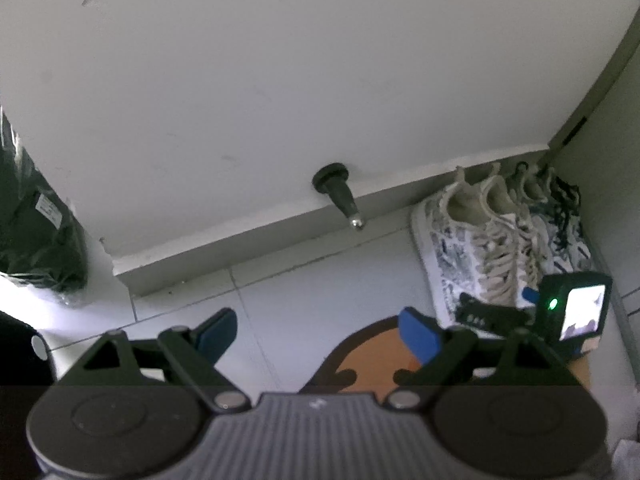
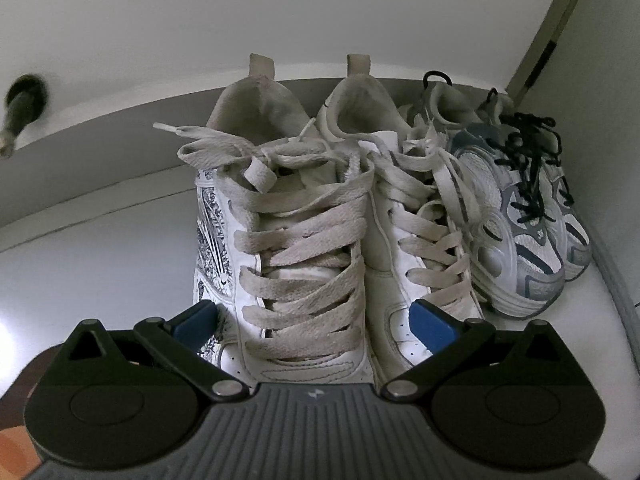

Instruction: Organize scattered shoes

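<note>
White sneaker [image 2: 296, 248] toe hidden between spread right fingers [image 2: 316, 324], contact unclear; left fingers [image 1: 318, 338] wide, empty.

Blue-grey sneakers [image 2: 532, 240] partly hiding behind white laced pair. Right gripper [image 2: 316, 326] blocking the toe of left white sneaker [image 2: 296, 248]. Door stopper [image 2: 20, 108] blurring, w/ frame edge cutting it.

Right gripper [image 2: 314, 322] jaws apparently straddle the left white sneaker [image 2: 296, 248], beside grey trainers [image 2: 520, 220].
</note>
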### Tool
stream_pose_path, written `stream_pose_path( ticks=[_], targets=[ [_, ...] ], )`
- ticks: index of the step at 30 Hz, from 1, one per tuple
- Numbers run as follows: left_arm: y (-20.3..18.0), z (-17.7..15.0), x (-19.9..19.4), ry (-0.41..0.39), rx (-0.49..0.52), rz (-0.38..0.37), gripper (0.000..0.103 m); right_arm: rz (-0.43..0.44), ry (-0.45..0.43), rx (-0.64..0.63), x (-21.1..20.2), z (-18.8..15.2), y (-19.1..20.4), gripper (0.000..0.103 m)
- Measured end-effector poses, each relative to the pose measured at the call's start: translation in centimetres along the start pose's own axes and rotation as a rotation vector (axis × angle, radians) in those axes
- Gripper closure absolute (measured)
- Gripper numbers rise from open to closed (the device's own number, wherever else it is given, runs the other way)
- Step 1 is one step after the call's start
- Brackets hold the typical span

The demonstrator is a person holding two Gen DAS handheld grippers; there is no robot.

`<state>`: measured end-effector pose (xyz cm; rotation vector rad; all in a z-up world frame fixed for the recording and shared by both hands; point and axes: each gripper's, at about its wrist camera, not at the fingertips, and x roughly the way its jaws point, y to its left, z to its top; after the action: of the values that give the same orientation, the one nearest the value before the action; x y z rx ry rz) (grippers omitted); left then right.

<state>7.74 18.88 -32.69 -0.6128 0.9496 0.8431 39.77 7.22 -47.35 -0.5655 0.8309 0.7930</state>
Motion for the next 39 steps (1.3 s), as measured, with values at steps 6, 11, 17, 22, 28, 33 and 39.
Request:
stream_pose_path(
  ticks=[6, 11, 17, 22, 28, 33, 39],
  targets=[
    [0.2, 0.3, 0.3, 0.016, -0.032, 0.003, 0.013, -0.008, 0.03, 0.0, 0.7, 2.6, -3.0, 0.001],
    [-0.3, 0.0, 0.4, 0.018, -0.008, 0.002, 0.013, -0.069, 0.034, 0.009, 1.0, 3.0, -4.0, 0.001],
    [-0.2, 0.0, 0.1, 0.019, 0.001, -0.007, 0.013, -0.061, 0.062, 0.017, 0.8, 2.2, -2.8, 0.0],
    [0.0, 0.0, 0.4, 0.022, 0.0, -0.003, 0.013, -0.057, 0.096, 0.024, 0.6, 2.1, -0.9, 0.0],
    [0.0, 0.4, -0.3, 0.019, -0.029, -0.047, 0.013, 0.054, 0.085, 0.07, -1.8, 0.4, 2.4, 0.024],
    [0.2, 0.0, -1.0, -0.004, -0.037, -0.078, 0.013, 0.121, 0.05, 0.188, -4.5, -1.1, 4.6, 0.024],
    [1.5, -1.0, 0.5, 0.075, 0.113, -0.169, 0.011, 0.138, -0.017, 0.283, -9.9, -3.0, 7.7, 0.024]
  ],
)
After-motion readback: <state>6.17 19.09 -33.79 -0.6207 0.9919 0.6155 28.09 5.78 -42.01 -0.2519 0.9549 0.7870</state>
